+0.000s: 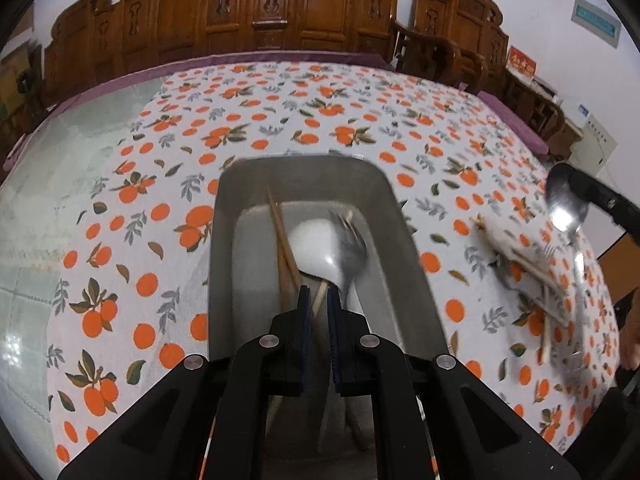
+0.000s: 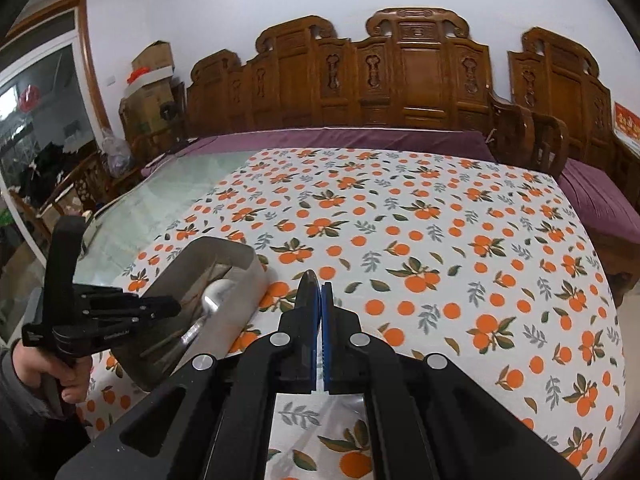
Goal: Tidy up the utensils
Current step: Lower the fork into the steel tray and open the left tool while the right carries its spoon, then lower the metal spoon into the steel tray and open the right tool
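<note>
My left gripper [image 1: 318,294] hangs low over a grey metal tray [image 1: 300,168]. Its jaws are shut on a pale wooden chopstick [image 1: 320,300] that shows in the thin gap. The tray holds more chopsticks [image 1: 280,232], a white spoon [image 1: 316,244] and a metal fork [image 1: 352,248]. My right gripper [image 2: 320,292] is shut on a metal spoon [image 2: 308,284], whose bowl sticks up past the pads. In the left wrist view the right gripper [image 1: 576,188] carries the spoon [image 1: 566,208] above the table's right side. In the right wrist view the left gripper [image 2: 176,306] points into the tray [image 2: 240,300].
Loose chopsticks and a fork [image 1: 532,264] lie blurred on the orange-print tablecloth [image 2: 400,240] to the tray's right. Bare glass tabletop [image 2: 160,208] lies to the left. A carved wooden bench [image 2: 400,80] with a purple cushion runs behind. A hand [image 2: 68,376] holds the left gripper's handle.
</note>
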### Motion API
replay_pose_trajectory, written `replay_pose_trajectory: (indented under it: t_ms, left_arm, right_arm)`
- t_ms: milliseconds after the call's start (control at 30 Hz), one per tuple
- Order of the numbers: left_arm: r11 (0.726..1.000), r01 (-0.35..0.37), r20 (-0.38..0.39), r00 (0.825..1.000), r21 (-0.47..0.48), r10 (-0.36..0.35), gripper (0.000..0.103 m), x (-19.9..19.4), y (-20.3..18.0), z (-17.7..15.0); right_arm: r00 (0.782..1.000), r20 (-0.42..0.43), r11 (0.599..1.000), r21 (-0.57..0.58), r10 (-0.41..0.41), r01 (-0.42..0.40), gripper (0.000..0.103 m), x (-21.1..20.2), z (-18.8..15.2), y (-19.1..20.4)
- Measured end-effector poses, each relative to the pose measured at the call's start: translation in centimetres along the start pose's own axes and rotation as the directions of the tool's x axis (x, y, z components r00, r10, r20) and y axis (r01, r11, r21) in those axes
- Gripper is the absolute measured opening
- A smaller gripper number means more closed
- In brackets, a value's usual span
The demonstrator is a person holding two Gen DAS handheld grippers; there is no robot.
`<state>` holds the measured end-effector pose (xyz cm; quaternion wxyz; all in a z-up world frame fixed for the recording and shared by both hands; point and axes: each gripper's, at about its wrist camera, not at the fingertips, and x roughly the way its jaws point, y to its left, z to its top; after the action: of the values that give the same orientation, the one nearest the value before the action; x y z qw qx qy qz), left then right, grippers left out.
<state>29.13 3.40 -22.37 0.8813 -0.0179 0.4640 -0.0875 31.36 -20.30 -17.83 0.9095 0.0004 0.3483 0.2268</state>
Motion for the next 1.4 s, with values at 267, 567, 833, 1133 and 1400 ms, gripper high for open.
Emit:
replay_pose_trajectory:
  t_ms: [267,567,833,1133,1400]
  left_arm:
    - [1.000,-0.013,0.061,0.998,-0.008,0.013,0.008,-2.9,1.2,1.1]
    - [0.998,-0.048,0.117,0.992,-0.043,0.053,0.014,-5.5,4.1,1.9]
    - [0.996,-0.061,0.142,0.987,-0.064,0.070,0.015,-6.5,5.4,2.1]
    - [0.995,-0.067,0.143,0.987,-0.072,0.076,0.016,-6.6,5.8,2.1]
    - [0.995,-0.068,0.142,0.987,-0.068,0.077,0.016,-6.5,5.7,2.1]
  right_arm:
    - [0.999,0.001,0.999,-0.015,0.053,-0.053,0.002,1.5,2.2,3.7]
    - [0.996,-0.018,0.995,-0.030,0.089,-0.090,0.002,5.7,4.5,8.3]
    - [0.993,-0.076,0.995,-0.043,0.086,-0.089,0.003,10.0,4.1,10.7]
    - [0.985,-0.152,0.992,-0.081,0.083,-0.096,0.003,13.3,1.5,12.5]
    - [0.980,-0.169,0.990,-0.073,0.105,-0.119,0.006,13.5,1.2,12.7]
